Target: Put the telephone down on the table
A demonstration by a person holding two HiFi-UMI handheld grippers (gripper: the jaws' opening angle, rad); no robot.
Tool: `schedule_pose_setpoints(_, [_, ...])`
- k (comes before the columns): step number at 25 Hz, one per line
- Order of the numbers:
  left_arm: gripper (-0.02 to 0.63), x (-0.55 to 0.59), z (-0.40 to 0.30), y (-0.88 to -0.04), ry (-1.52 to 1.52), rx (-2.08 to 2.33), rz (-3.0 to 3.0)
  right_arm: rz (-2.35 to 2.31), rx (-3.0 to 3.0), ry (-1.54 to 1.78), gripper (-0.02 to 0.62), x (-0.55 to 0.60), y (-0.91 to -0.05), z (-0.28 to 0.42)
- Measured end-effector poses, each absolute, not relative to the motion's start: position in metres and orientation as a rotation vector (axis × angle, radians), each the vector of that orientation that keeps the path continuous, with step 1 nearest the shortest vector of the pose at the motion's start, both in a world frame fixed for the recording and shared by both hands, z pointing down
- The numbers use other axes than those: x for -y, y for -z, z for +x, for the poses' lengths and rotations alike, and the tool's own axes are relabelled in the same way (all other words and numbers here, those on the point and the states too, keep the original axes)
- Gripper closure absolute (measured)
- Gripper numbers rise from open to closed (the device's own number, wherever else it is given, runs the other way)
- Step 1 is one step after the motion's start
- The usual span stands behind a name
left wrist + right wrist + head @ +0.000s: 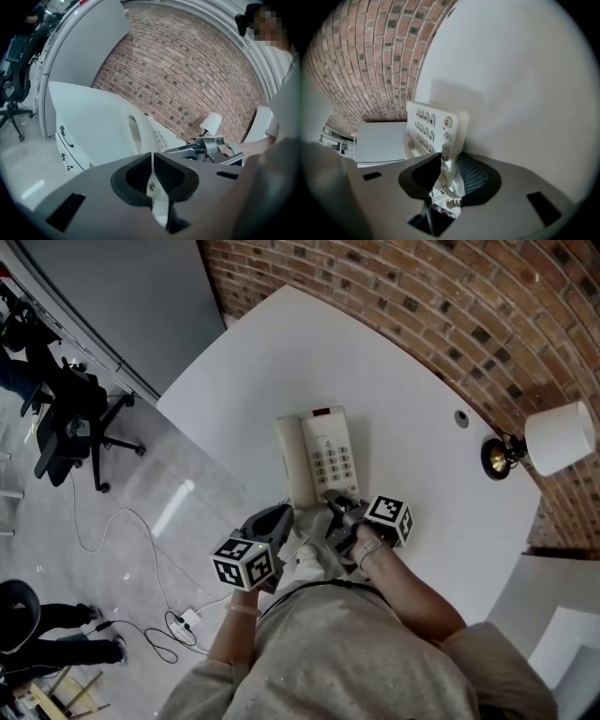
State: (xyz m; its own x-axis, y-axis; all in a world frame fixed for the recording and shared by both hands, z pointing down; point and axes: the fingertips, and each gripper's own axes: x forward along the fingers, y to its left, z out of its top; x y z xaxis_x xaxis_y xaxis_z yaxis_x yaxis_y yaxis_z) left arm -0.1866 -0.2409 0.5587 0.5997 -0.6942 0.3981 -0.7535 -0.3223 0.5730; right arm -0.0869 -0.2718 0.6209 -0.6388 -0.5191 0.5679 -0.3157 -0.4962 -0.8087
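The right gripper [450,165] has its jaws closed on the near end of the cream push-button telephone [433,126]. The dark pad lies on the keypad face and the blue meshed pad on the underside. How firmly they press is hard to judge from this angle. Deep between the jaws, behind the pads, sits a stretch of cream coiled cord [447,192]. Beyond the jaw tips the telephone runs out over the white table [281,352]. In the head view it looks to lie along the tabletop, close to the near edge, with its keypad up.

The left gripper [152,160] has its jaws brought fully together, pad against pad, and nothing shows between them. Ahead of its closed tips and slightly to the right lies the telephone body, with its slotted grille turned this way. To the right of the tips is the right gripper. Farther beyond the jaws stands the red brick wall [187,70], with a white-shaded lamp [212,123] before it.
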Motion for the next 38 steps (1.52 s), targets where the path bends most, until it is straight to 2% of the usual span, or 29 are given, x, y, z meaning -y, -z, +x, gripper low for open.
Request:
schedule_pose_setpoints(13, [0.586,0.238,-0.189,-0.555,-0.016,1.151,2.036,-1.198,-1.48,2.355,0.495,0.264,-0.619,-0.085])
schedule_pose_setpoints(18, [0.586,0.234,-0.183,-0.554,-0.022,1.163,2.043,-1.158,-1.589,2.354,0.537,0.257,-0.616,-0.085])
schedule_pose_setpoints(21, [0.586,0.232,-0.184,-0.553,-0.041,1.191,2.041,-1.166,-1.68,2.322,0.584,0.254,-0.613,-0.081])
schedule_pose_setpoints(31, [0.594,0.224,-0.2,-0.54,-0.11,1.387,2.036,-1.063,-2.138,2.044,0.591,0.251,-0.577,-0.069])
schedule_pose_setpoints(38, [0.598,0.209,-0.208,-0.523,-0.152,1.544,2.039,-1.128,-2.611,1.677,0.591,0.24,-0.554,-0.045])
